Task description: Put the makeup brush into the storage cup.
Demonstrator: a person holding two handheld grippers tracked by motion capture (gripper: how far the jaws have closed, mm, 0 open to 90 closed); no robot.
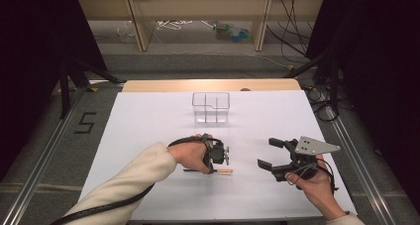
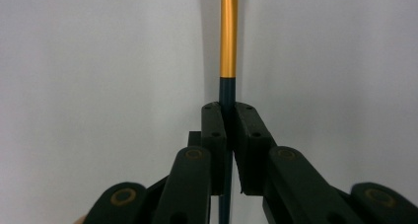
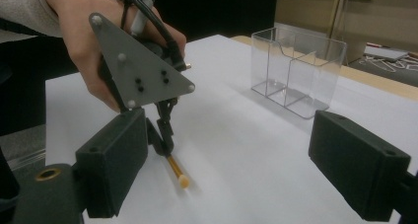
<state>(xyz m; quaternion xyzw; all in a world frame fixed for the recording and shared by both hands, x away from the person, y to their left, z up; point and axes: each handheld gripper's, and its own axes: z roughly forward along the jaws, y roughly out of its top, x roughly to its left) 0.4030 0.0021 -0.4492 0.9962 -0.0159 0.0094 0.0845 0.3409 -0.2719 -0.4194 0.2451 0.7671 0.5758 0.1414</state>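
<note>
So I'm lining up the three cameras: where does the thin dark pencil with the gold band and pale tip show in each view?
High view: the thin dark pencil with the gold band and pale tip lies on the white table, below centre, under the left gripper.
Left gripper view: it runs up the middle, clamped between the black jaws.
Right gripper view: lower left of centre, beneath the left gripper.
Shared landmark: the left gripper clamped on it.

A clear plastic three-compartment organizer box [image 1: 211, 107] stands upright near the far edge of the white rectangular table surface [image 1: 148, 116] (a pale wooden shelf frame [image 1: 141, 22] stands beyond).
</note>
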